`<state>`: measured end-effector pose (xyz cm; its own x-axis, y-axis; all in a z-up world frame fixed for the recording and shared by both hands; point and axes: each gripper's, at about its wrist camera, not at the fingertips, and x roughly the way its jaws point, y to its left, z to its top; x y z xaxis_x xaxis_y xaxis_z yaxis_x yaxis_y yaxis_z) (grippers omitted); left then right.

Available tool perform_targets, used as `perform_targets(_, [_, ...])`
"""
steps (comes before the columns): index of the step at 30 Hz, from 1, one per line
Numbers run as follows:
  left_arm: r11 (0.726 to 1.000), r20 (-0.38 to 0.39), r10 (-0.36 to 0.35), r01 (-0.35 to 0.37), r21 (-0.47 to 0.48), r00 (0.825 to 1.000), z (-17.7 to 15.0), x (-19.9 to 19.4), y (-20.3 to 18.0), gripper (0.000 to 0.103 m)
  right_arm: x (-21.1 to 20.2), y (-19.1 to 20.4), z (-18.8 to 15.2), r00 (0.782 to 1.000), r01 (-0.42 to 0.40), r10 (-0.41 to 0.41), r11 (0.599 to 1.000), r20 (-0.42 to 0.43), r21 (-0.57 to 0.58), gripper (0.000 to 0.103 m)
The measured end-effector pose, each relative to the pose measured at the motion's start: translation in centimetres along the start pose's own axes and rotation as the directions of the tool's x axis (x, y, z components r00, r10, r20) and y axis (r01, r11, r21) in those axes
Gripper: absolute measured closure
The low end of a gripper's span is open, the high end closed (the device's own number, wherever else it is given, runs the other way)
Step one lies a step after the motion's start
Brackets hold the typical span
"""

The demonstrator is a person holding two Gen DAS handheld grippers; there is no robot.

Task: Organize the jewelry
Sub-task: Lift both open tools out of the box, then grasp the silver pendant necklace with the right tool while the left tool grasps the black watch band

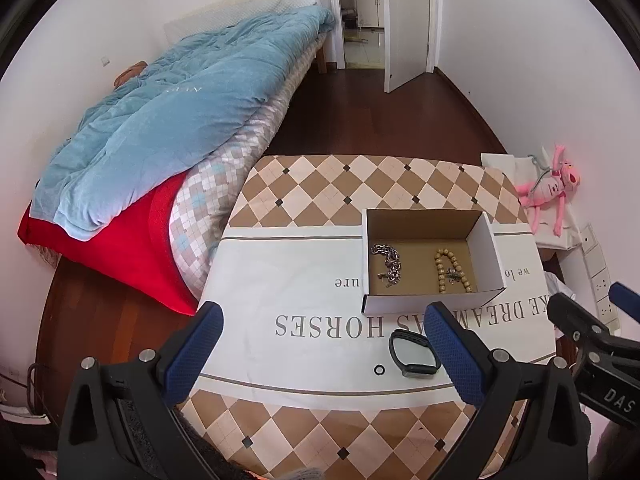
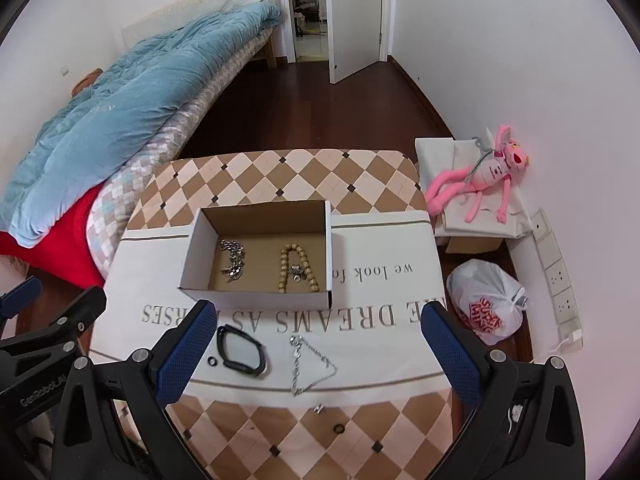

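Jewelry sorting is partly done: two pieces in the box, several left on the table.

Inside the cardboard box (image 2: pixel 256 252) lie a silver chain bracelet (image 2: pixel 233 261) and a wooden bead bracelet (image 2: pixel 298 267), well apart. Outside it, on the white cloth (image 2: pixel 380 344), remain a black band (image 2: pixel 241 350), a small black ring (image 2: pixel 212 361) and a thin silver necklace (image 2: pixel 311 364); another dark ring (image 2: pixel 339 429) lies nearer the table edge. The left gripper (image 1: pixel 322 356) and the right gripper (image 2: pixel 316 356) both stand apart, holding nothing.
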<state>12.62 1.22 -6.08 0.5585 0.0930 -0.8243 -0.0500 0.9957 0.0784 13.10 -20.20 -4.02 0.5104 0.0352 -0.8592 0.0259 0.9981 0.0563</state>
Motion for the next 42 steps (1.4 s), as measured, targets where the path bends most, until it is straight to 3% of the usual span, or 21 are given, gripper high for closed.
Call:
perform_targets(4, [1.0, -0.033, 0.014, -0.014, -0.001, 0.999, -1.1, 1.7, -0.1, 0.0, 0.4, -0.7, -1.1, 0.999, -0.012, 0.013, 1.0, -0.03, 0.028, 0.0])
perform_targets(7, [1.0, -0.119, 0.007, -0.006, 0.008, 0.993, -2.7, 5.3, -0.4, 0.0, 2.9, -1.9, -2.8, 0.996, -0.001, 0.007, 0.998, -0.091, 0.059, 0.006])
perform_targets(10, [1.0, -0.219, -0.007, 0.011, 0.013, 0.976, -4.2, 8.9, -1.2, 0.001, 6.0, -3.0, -4.8, 0.986, -0.008, 0.026, 0.994, -0.164, 0.105, 0.023])
perform_targets(16, [0.993, -0.342, -0.114, 0.113, -0.023, 0.933, -5.1, 14.1, -3.5, 0.002, 11.3, -4.9, -7.8, 0.965, -0.03, 0.073, 0.985, -0.251, 0.171, 0.033])
perform_targets(19, [0.989, -0.377, -0.147, 0.149, -0.024, 0.915, -5.0, 16.0, -4.7, 0.014, 13.0, -5.1, -8.1, 0.96, -0.038, 0.083, 0.985, -0.267, 0.169, 0.037])
perform_targets(21, [0.989, -0.399, -0.136, 0.149, 0.001, 0.907, -5.1, 17.0, -5.4, 0.039, 13.9, -4.8, -8.2, 0.957, -0.042, 0.085, 0.987, -0.279, 0.158, 0.041])
perform_targets(22, [0.989, -0.403, -0.132, 0.15, 0.013, 0.906, -5.3, 17.4, -5.7, 0.048, 14.3, -4.6, -8.3, 0.955, -0.04, 0.082, 0.988, -0.285, 0.15, 0.043])
perform_targets(23, [0.989, -0.405, -0.126, 0.148, 0.023, 0.905, -5.3, 17.6, -5.9, 0.07, 14.7, -4.3, -8.4, 0.953, -0.035, 0.074, 0.99, -0.292, 0.136, 0.044])
perform_targets(25, [0.987, -0.384, -0.115, 0.149, 0.059, 0.916, -5.6, 17.4, -6.2, 0.08, 15.3, -3.8, -8.6, 0.951, -0.04, 0.074, 0.992, -0.301, 0.117, 0.048])
perform_targets(26, [0.986, -0.382, -0.118, 0.155, 0.068, 0.917, -5.5, 17.4, -6.4, 0.094, 15.5, -3.6, -8.7, 0.949, -0.041, 0.073, 0.993, -0.306, 0.111, 0.054])
perform_targets(27, [0.984, -0.379, -0.115, 0.156, 0.079, 0.918, -5.7, 17.3, -6.5, 0.098, 15.8, -3.3, -8.9, 0.947, -0.044, 0.074, 0.994, -0.313, 0.103, 0.056])
perform_targets(31, [0.984, -0.355, -0.099, 0.145, 0.105, 0.929, -6.4, 16.8, -6.5, 0.098, 15.9, -1.9, -9.3, 0.958, 0.004, 0.002, 1.0, -0.286, 0.022, 0.067])
perform_targets(32, [0.984, -0.353, -0.096, 0.142, 0.108, 0.931, -6.5, 16.6, -6.4, 0.099, 15.9, -1.6, -9.5, 0.961, 0.023, -0.023, 1.0, -0.276, -0.001, 0.084])
perform_targets(34, [0.984, -0.347, -0.092, 0.139, 0.113, 0.933, -6.8, 16.2, -6.3, 0.1, 15.9, -1.3, -9.8, 0.966, 0.037, -0.042, 0.999, -0.254, -0.026, 0.102])
perform_targets(42, [0.982, -0.314, -0.104, 0.147, 0.118, 0.944, -7.3, 13.0, -5.5, 0.101, 13.5, -3.0, -9.4, 0.975, -0.062, 0.08, 0.994, -0.208, 0.091, 0.103])
